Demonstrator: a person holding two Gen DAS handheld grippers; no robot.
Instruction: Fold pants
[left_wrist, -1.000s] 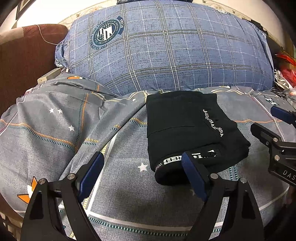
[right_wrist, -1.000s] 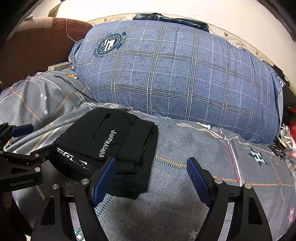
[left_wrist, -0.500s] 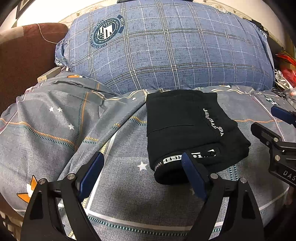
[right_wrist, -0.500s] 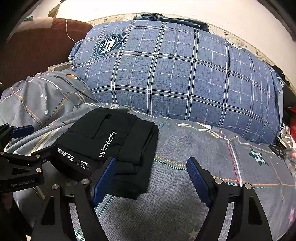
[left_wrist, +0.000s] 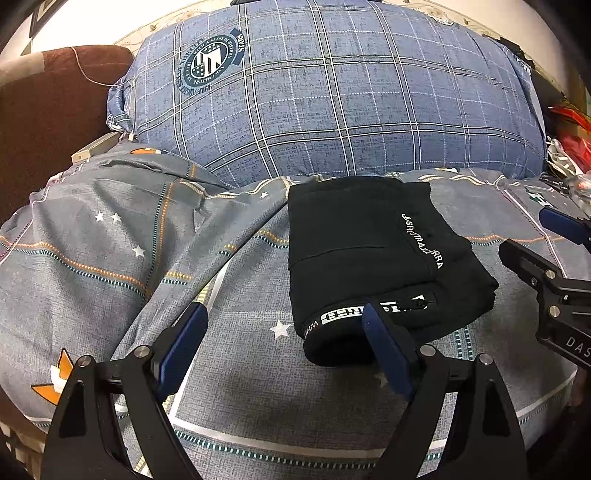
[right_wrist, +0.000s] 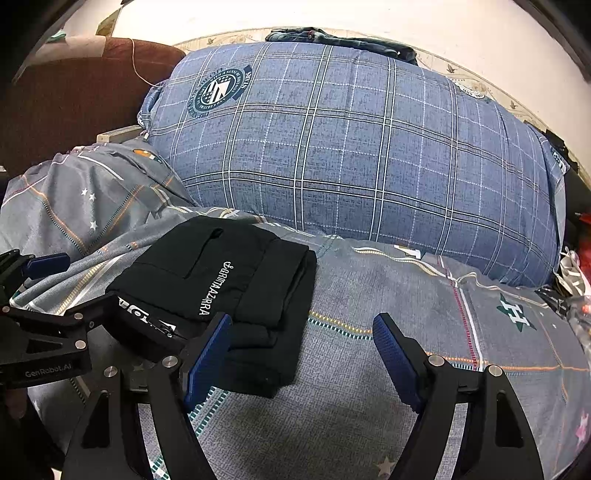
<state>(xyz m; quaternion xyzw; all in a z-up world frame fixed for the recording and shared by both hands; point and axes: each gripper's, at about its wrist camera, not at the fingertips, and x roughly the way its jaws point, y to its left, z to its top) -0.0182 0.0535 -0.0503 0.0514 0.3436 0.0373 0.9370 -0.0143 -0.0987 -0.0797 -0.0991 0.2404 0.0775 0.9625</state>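
The black pants (left_wrist: 373, 258) lie folded into a compact bundle on the grey star-print bedsheet (left_wrist: 147, 258), white lettering facing up. They also show in the right wrist view (right_wrist: 229, 291). My left gripper (left_wrist: 284, 343) is open and empty, just in front of the bundle's near left edge. My right gripper (right_wrist: 303, 350) is open and empty, to the right of the bundle. The left gripper also shows in the right wrist view (right_wrist: 55, 295), and one finger of the right gripper (left_wrist: 546, 280) shows at the right edge of the left wrist view.
A big blue plaid pillow (left_wrist: 332, 99) lies right behind the pants, also in the right wrist view (right_wrist: 351, 155). A brown headboard (left_wrist: 48, 110) stands at the left. Clutter (left_wrist: 569, 147) lies at the far right. Dark folded clothes (right_wrist: 340, 38) rest on top of the pillow.
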